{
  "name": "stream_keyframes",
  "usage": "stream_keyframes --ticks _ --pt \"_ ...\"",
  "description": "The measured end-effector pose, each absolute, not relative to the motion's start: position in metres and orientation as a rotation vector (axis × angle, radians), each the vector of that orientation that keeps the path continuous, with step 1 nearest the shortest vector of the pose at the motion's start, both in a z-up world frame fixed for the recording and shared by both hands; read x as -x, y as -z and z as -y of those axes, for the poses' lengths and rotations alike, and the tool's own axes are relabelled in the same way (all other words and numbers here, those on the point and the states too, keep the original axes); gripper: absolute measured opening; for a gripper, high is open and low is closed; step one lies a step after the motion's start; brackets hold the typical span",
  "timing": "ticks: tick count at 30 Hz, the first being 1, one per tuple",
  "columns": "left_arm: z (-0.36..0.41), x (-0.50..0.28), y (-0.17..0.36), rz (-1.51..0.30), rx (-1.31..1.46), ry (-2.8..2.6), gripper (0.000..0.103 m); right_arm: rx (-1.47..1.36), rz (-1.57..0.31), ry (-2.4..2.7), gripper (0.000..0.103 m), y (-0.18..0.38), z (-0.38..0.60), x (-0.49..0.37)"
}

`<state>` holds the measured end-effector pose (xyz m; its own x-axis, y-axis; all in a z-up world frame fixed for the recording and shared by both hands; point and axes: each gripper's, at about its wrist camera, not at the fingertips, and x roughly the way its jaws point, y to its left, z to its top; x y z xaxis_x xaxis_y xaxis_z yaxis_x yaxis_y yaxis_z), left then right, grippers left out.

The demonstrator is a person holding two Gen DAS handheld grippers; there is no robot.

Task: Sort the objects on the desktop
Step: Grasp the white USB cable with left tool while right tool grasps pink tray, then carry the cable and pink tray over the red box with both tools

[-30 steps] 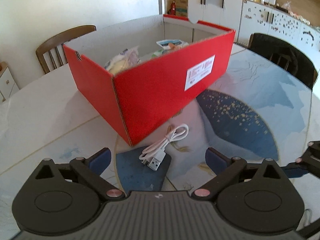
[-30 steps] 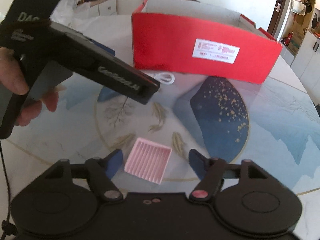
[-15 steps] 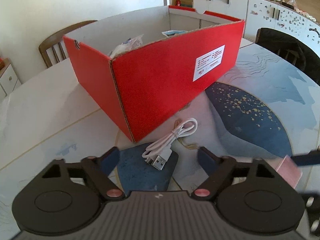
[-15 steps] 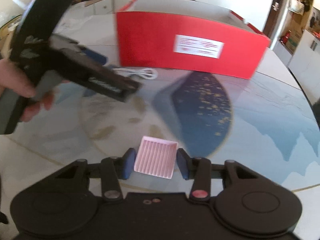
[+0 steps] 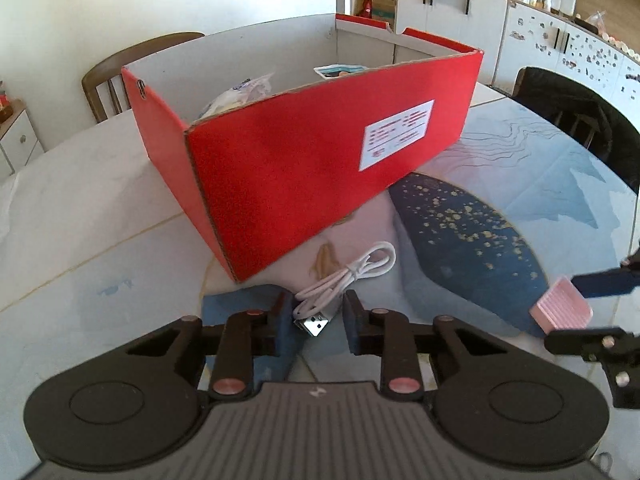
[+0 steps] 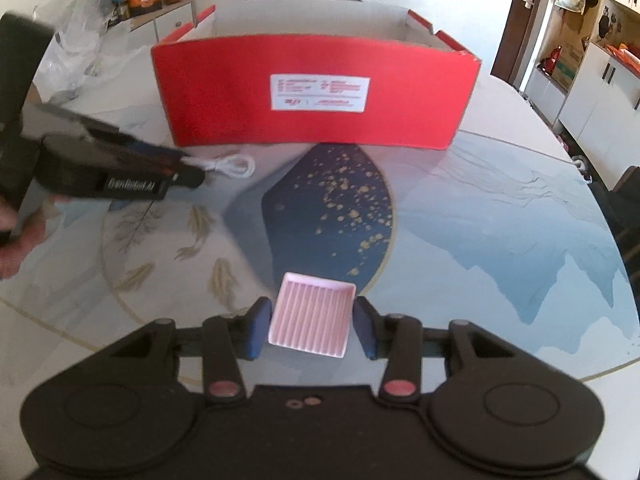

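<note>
Cable (image 5: 344,280), white and coiled, lies on the counter (image 5: 100,216) just in front of the near corner of the red box (image 5: 304,168); its metal plug end sits between the blue fingers (image 5: 286,316) of the left gripper (image 5: 316,320). Those fingers are closing around the plug, with a sliver of gap showing on each side, so they do not yet pinch it. From the right wrist view the same gripper (image 6: 192,178), held in a person's hand (image 6: 12,240), reaches in from the left edge with its tip at the cable (image 6: 232,165).

The right gripper (image 6: 310,326) has its fingers (image 6: 256,328) against both sides of the pink tray (image 6: 310,320), a ribbed square dish held near the front edge of the counter (image 6: 500,220). In the left wrist view the tray (image 5: 560,312) shows tilted at the far right, clamped by a blue finger (image 5: 604,284).

The box (image 6: 316,92) stands open-topped, well behind the tray, a white label on its long side. Inside it lie a clear packet (image 5: 236,96) and a printed card (image 5: 340,70). A wooden chair (image 5: 120,68) stands behind the counter.
</note>
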<state>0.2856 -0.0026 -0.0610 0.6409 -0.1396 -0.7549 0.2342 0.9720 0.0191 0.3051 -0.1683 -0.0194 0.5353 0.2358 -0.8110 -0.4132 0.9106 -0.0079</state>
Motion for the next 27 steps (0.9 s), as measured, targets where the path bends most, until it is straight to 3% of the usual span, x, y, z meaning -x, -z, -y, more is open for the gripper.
stream_keyframes --ticks 19,27 --pt "0.040 -0.255 0.003 -0.772 0.055 0.164 0.009 0.148 -0.805 -0.472 0.043 -0.047 0.211 -0.348" --pt "0.043 -0.253 -0.014 -0.756 0.096 0.142 0.008 0.152 -0.780 -0.514 0.043 -0.059 0.222 -0.361"
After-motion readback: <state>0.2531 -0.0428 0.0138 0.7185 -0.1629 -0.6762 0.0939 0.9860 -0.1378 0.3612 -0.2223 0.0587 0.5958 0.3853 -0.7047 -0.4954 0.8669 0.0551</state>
